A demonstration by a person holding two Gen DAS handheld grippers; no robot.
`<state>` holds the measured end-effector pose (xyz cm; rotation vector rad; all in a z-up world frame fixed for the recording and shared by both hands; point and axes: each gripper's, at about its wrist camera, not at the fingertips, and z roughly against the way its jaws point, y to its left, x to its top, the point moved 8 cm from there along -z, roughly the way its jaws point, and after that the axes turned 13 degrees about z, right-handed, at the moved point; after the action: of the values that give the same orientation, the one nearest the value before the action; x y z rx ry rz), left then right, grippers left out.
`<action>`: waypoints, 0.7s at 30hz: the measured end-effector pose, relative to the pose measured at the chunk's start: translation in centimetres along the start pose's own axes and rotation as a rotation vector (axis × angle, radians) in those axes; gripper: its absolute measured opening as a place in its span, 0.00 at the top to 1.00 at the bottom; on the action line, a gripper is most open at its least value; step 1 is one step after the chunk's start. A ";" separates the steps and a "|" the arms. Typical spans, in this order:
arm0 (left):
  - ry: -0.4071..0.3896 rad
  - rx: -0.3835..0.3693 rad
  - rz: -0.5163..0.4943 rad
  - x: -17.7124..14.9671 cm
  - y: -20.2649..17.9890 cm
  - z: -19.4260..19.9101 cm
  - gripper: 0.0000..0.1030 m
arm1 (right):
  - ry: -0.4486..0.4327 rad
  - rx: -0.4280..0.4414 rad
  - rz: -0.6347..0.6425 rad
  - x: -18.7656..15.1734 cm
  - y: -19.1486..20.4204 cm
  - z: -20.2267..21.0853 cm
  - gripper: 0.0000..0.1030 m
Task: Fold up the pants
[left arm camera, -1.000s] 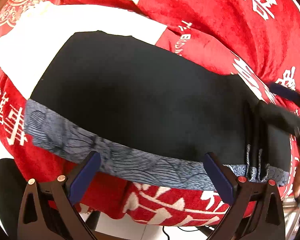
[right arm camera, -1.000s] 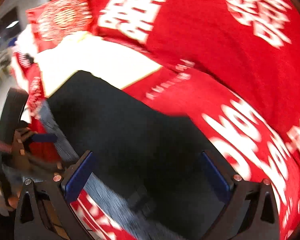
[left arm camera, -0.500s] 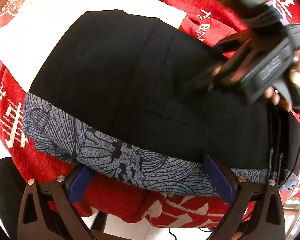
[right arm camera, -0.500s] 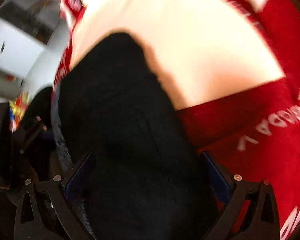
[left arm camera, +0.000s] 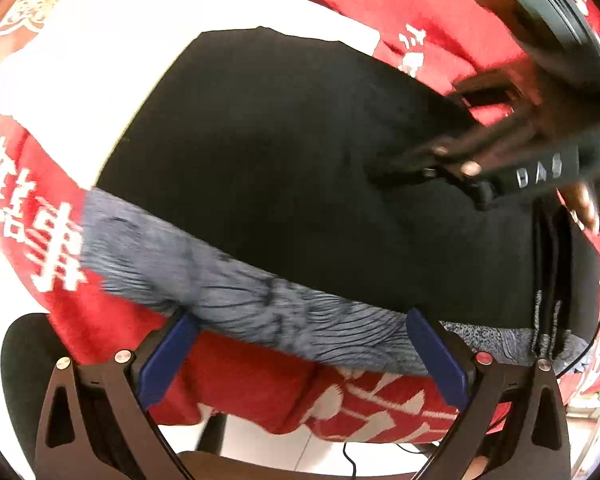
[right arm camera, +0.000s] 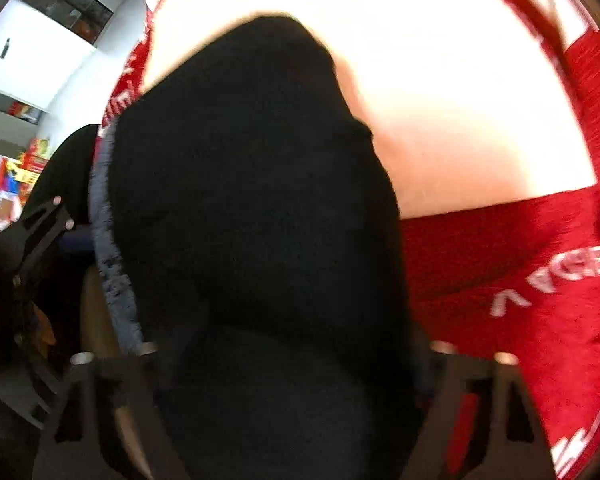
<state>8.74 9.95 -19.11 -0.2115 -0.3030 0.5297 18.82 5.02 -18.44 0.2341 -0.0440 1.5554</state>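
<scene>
The black pants (left arm camera: 300, 168) lie flat on the red cloth (left arm camera: 252, 384) for folding, the left claw (left arm camera: 300, 356) spread wide at their patterned edge, the right claw (left arm camera: 432, 160) pressing down, its opening unclear.

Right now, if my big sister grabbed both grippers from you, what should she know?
Left gripper: jaws wide open, empty, at the patterned grey band on the pants' near edge.
Right gripper: low over the black pants; too blurred to tell if the jaws grip cloth.
Pants lie flat on the red blanket, partly over a white cloth.
Done: pants spread out; how many folds so far is unclear.
Left: grip an edge, fold over, smooth.
</scene>
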 end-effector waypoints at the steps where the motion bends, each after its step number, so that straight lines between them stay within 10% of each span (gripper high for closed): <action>1: -0.013 -0.019 -0.009 0.3 0.5 0.8 0.00 | -0.016 -0.036 0.002 -0.3 0.4 0.7 0.52; 4: -0.070 -0.069 -0.029 1.9 2.6 3.3 0.00 | -0.079 -0.122 0.019 -0.9 1.9 3.0 0.76; 14: -0.157 -0.271 -0.296 9.6 5.1 7.5 0.00 | -0.185 -0.315 0.094 -1.2 4.1 6.9 0.79; 21: -0.112 -0.399 -0.646 7.6 0.5 6.8 0.00 | -0.269 -0.401 0.104 -2.8 6.1 11.0 0.83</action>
<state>12.49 15.14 -11.12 -0.4501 -0.5591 -0.1653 14.03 0.27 -7.49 0.1218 -0.5814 1.5729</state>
